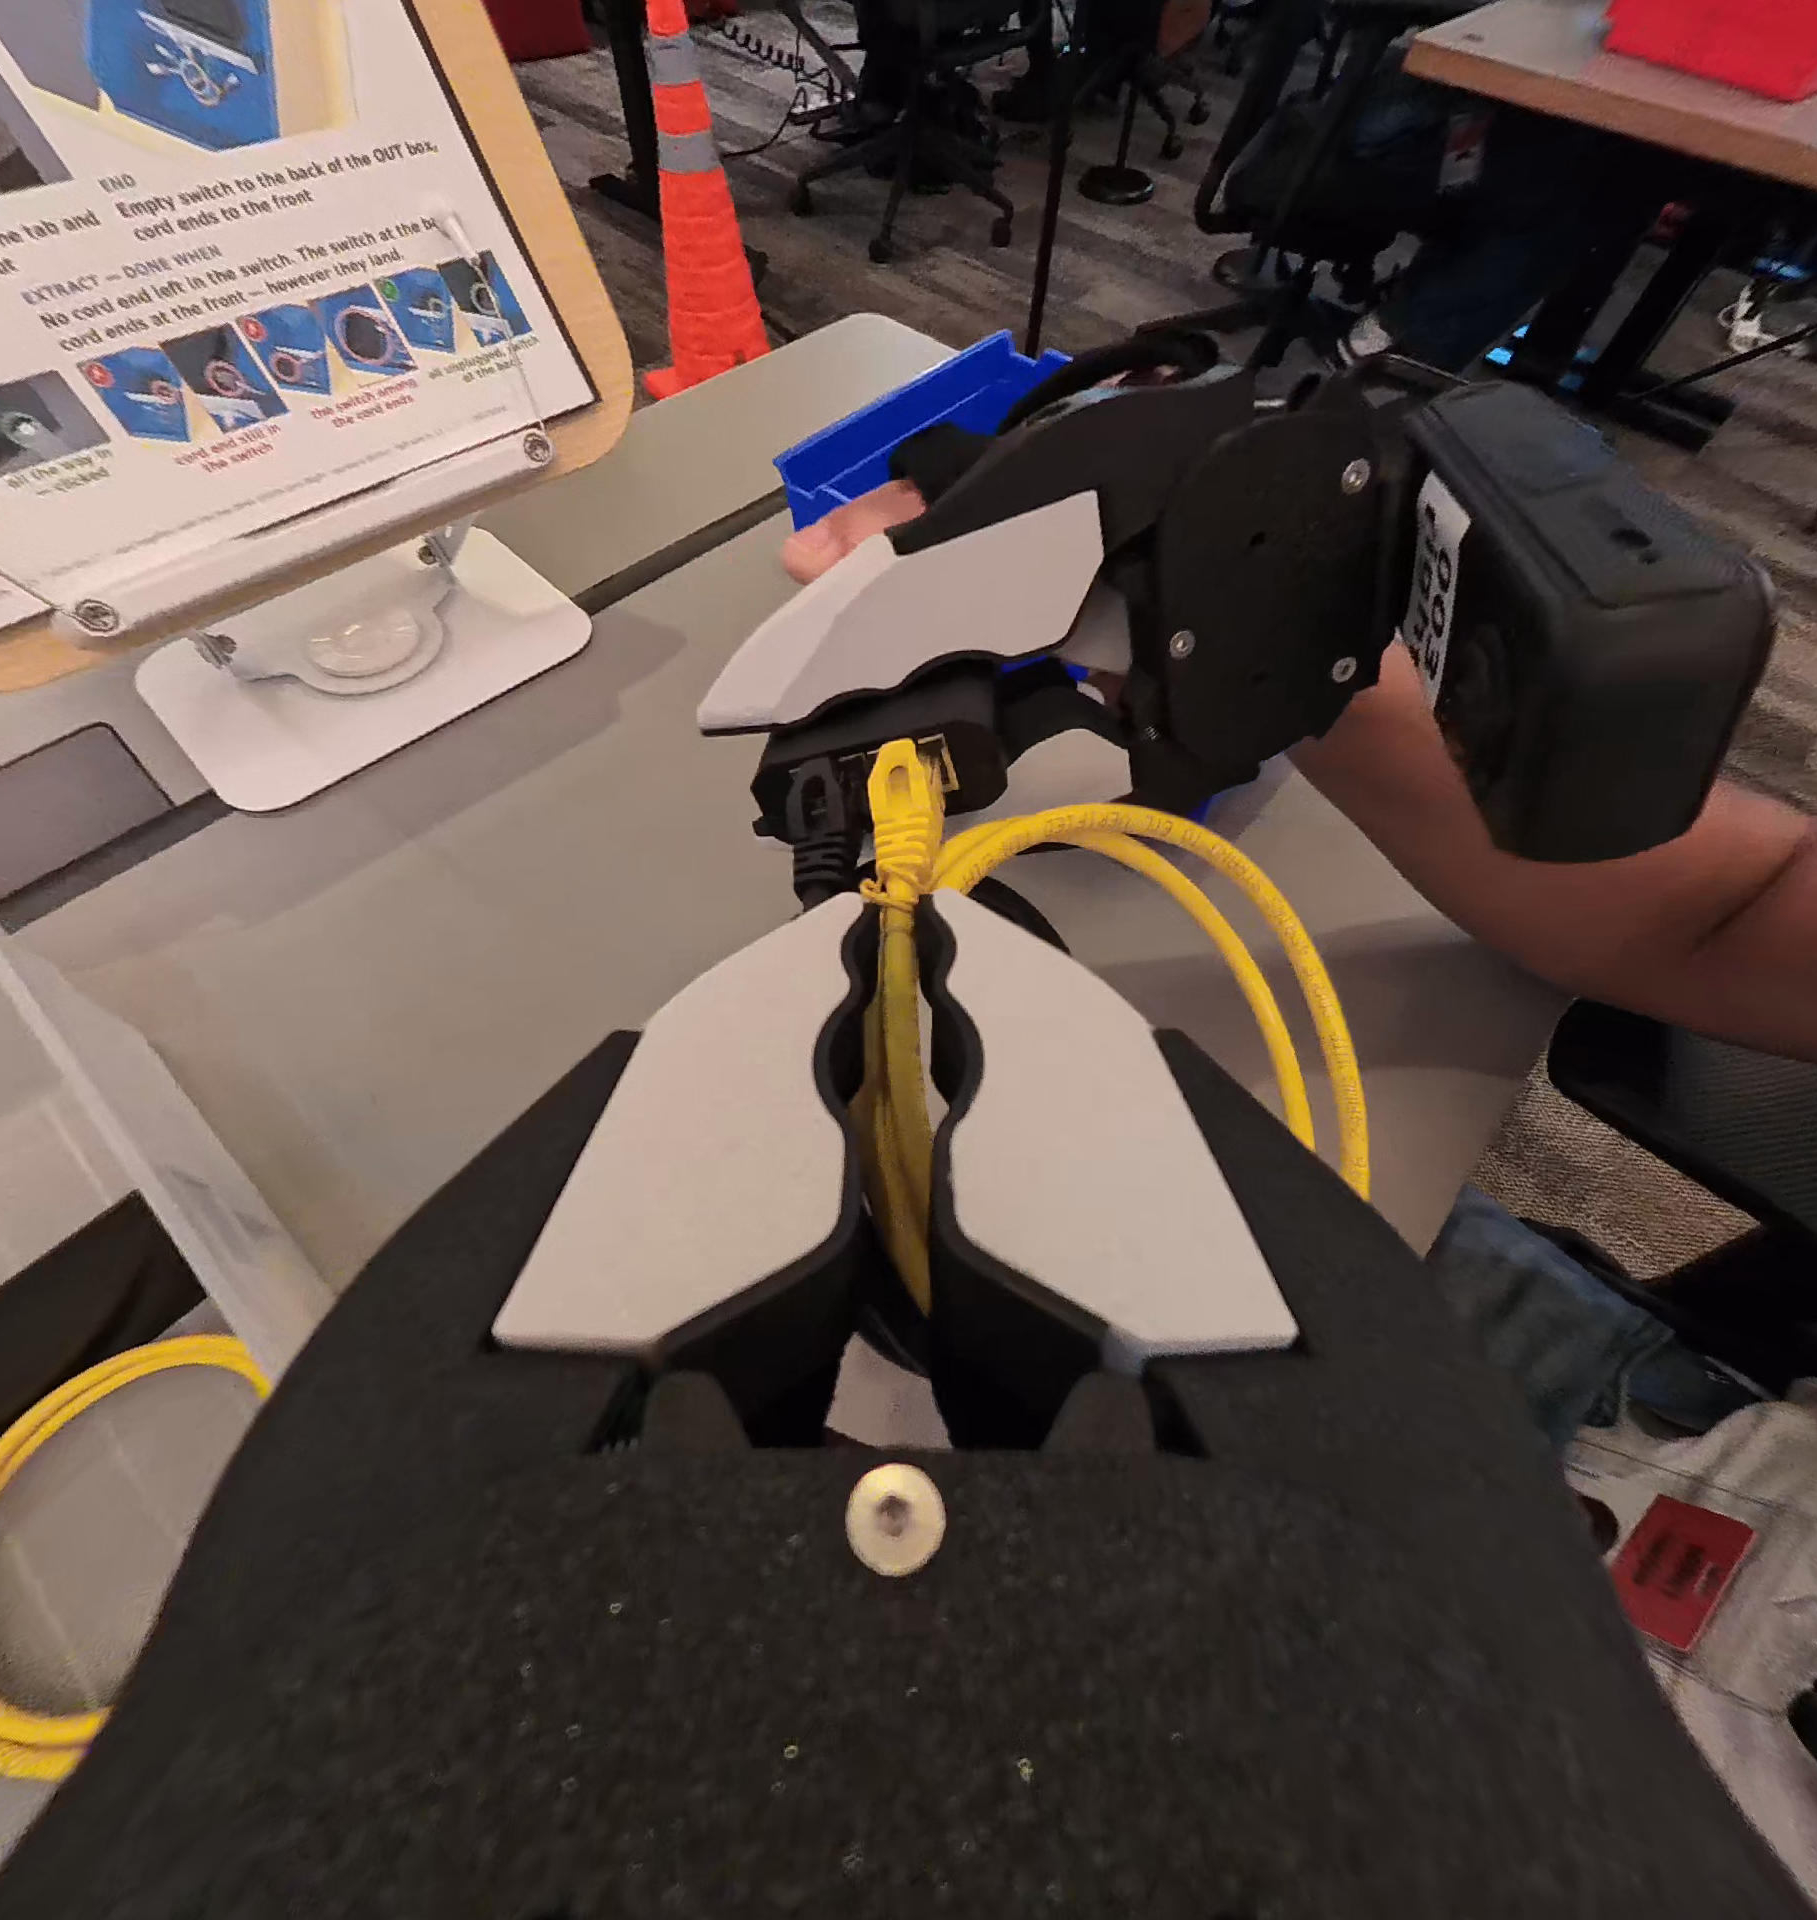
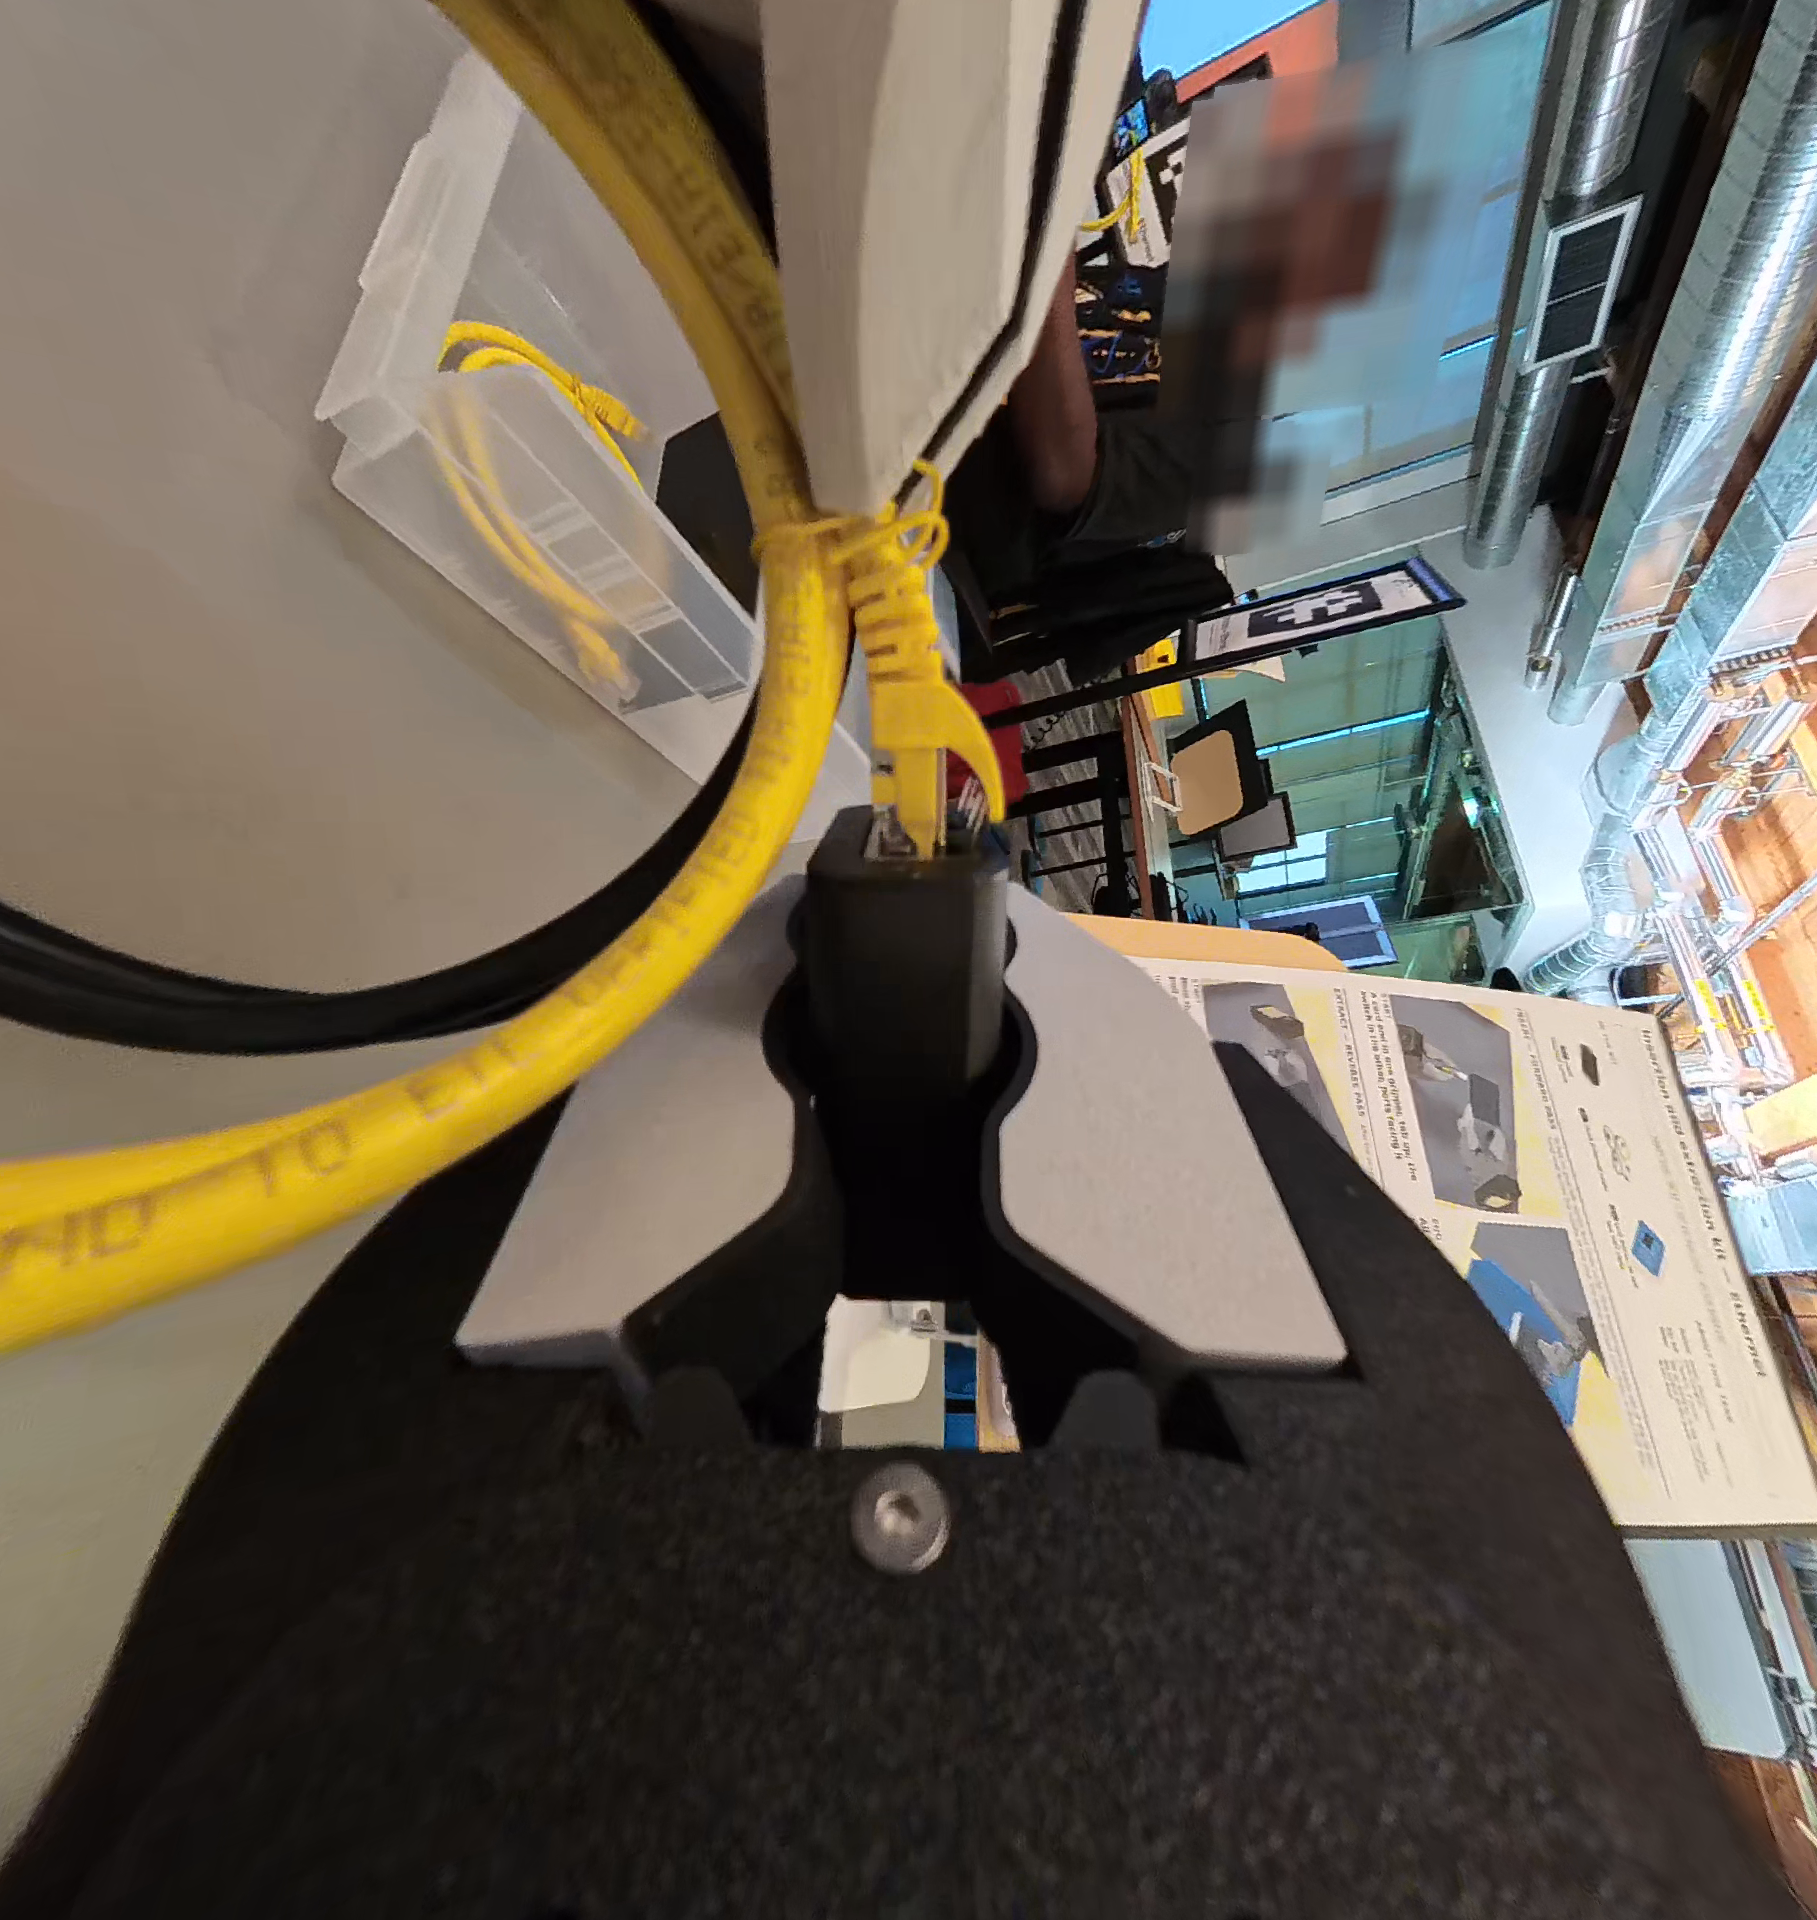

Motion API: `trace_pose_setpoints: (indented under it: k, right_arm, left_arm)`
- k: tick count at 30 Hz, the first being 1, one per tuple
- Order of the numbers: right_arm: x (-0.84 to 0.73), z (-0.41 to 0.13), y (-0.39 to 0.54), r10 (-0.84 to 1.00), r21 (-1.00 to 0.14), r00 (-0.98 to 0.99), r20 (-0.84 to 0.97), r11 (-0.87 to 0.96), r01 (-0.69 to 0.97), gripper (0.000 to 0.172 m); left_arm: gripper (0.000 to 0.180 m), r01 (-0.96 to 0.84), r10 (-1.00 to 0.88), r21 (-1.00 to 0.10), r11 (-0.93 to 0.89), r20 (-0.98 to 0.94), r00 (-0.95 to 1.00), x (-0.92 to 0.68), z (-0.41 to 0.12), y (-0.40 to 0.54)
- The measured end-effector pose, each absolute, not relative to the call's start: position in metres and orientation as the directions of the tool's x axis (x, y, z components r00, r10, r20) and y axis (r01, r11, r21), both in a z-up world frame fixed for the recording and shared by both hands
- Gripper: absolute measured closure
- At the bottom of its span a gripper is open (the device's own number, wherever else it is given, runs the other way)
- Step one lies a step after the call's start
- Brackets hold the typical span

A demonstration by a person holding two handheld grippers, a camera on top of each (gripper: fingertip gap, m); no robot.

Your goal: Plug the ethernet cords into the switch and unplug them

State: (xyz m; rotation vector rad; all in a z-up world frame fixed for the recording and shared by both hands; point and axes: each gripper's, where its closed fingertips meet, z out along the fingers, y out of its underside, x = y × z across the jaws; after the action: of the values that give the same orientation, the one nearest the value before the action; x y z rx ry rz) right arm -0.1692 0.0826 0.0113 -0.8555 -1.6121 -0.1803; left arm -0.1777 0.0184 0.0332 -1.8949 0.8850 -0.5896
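While the right gripper (image 2: 904, 1039) clamps the black switch (image 1: 883, 727) steady, the left gripper's (image 1: 899, 914) fingers (image 1: 738, 1122) pinch the yellow cord (image 1: 1288, 935) just behind its plug (image 1: 899, 800), lined up with a port.

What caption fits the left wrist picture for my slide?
Left hand-held gripper pinches the yellow ethernet cord at the black switch, which the right hand-held gripper holds.

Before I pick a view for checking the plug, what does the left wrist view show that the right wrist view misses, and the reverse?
Only the left wrist view: the black cord's plug seated beside the yellow one, an orange cone, a blue bin. Only the right wrist view: the yellow plug side-on at the port. Both: left claw gripping the yellow cord, right claw gripping the switch.
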Motion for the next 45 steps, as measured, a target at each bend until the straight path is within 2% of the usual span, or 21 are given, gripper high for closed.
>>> trace_pose_setpoints:
  k: [1, 6, 7, 11, 13, 15, 16, 21, 23, 26, 27, 30, 33, 36, 39, 45]
  right_arm:
    - [-0.169, 0.009, 0.083, 0.428, -0.340, 0.005, 0.904, 0.712, 0.614, 0.147]
    - [-0.168, 0.000, 0.089, 0.383, -0.262, -0.039, 0.923, 0.700, 0.664, 0.147]
    - [-0.169, 0.000, 0.088, 0.379, -0.257, -0.043, 0.925, 0.702, 0.664, 0.146]
    - [-0.173, 0.000, 0.086, 0.387, -0.266, -0.038, 0.921, 0.700, 0.663, 0.147]
    - [-0.173, 0.000, 0.087, 0.379, -0.259, -0.035, 0.925, 0.695, 0.670, 0.147]
    - [-0.173, -0.001, 0.087, 0.383, -0.260, -0.039, 0.923, 0.694, 0.671, 0.147]
    - [-0.172, -0.002, 0.088, 0.380, -0.254, -0.042, 0.924, 0.691, 0.677, 0.146]
    - [-0.174, -0.005, 0.088, 0.365, -0.239, -0.052, 0.930, 0.704, 0.669, 0.146]
    - [-0.175, -0.005, 0.083, 0.397, -0.278, -0.048, 0.917, 0.719, 0.637, 0.145]
    - [-0.165, 0.005, 0.086, 0.487, -0.383, 0.001, 0.873, 0.686, 0.618, 0.123]
    - [-0.160, 0.010, 0.085, 0.538, -0.442, 0.017, 0.843, 0.673, 0.593, 0.120]
    - [-0.150, 0.030, 0.067, 0.716, -0.662, 0.027, 0.697, 0.629, 0.409, 0.123]
    - [-0.150, 0.055, 0.034, 0.866, -0.853, -0.075, 0.495, 0.501, 0.147, 0.110]
    - [-0.153, 0.077, 0.007, 0.882, -0.893, -0.146, 0.448, 0.448, -0.033, 0.113]
    - [-0.154, 0.094, -0.015, 0.875, -0.891, -0.182, 0.448, 0.423, -0.163, 0.118]
    - [-0.153, 0.105, -0.028, 0.879, -0.891, -0.216, 0.425, 0.364, -0.271, 0.131]
  left_arm:
    - [0.174, -0.334, -0.781, -0.889, -0.312, 0.041, 0.623, -0.178, 0.032, 0.019]
    - [0.140, -0.279, -0.778, -0.897, -0.343, 0.104, 0.620, -0.185, 0.040, 0.021]
    - [0.139, -0.270, -0.776, -0.898, -0.347, 0.113, 0.621, -0.187, 0.040, 0.023]
    - [0.125, -0.343, -0.784, -0.839, -0.422, 0.148, 0.603, -0.186, 0.010, 0.025]
    - [0.127, -0.382, -0.778, -0.812, -0.442, 0.135, 0.613, -0.186, -0.006, 0.028]
    - [0.148, -0.414, -0.789, -0.801, -0.433, 0.115, 0.603, -0.186, -0.013, 0.029]
    - [0.152, -0.415, -0.792, -0.802, -0.429, 0.113, 0.600, -0.187, -0.013, 0.030]
    - [0.158, -0.452, -0.839, -0.795, -0.405, 0.126, 0.529, -0.190, -0.019, 0.030]
    - [0.158, -0.437, -0.866, -0.808, -0.396, 0.170, 0.471, -0.190, -0.020, 0.029]
    - [0.159, -0.365, -0.892, -0.834, -0.413, 0.289, 0.349, -0.194, -0.017, 0.027]
    - [0.159, -0.329, -0.900, -0.849, -0.415, 0.331, 0.283, -0.194, -0.012, 0.024]
    - [0.159, -0.195, -0.916, -0.900, -0.389, 0.401, -0.021, -0.191, 0.010, 0.001]
    - [0.159, -0.010, -0.871, -0.929, -0.371, 0.352, -0.343, -0.189, 0.045, -0.025]
    - [0.159, 0.079, -0.762, -0.899, -0.431, 0.316, -0.565, -0.188, 0.067, -0.037]
    - [0.159, 0.084, -0.684, -0.894, -0.440, 0.273, -0.677, -0.178, 0.066, -0.041]
    - [0.159, 0.083, -0.536, -0.854, -0.514, 0.245, -0.808, -0.157, 0.057, -0.034]
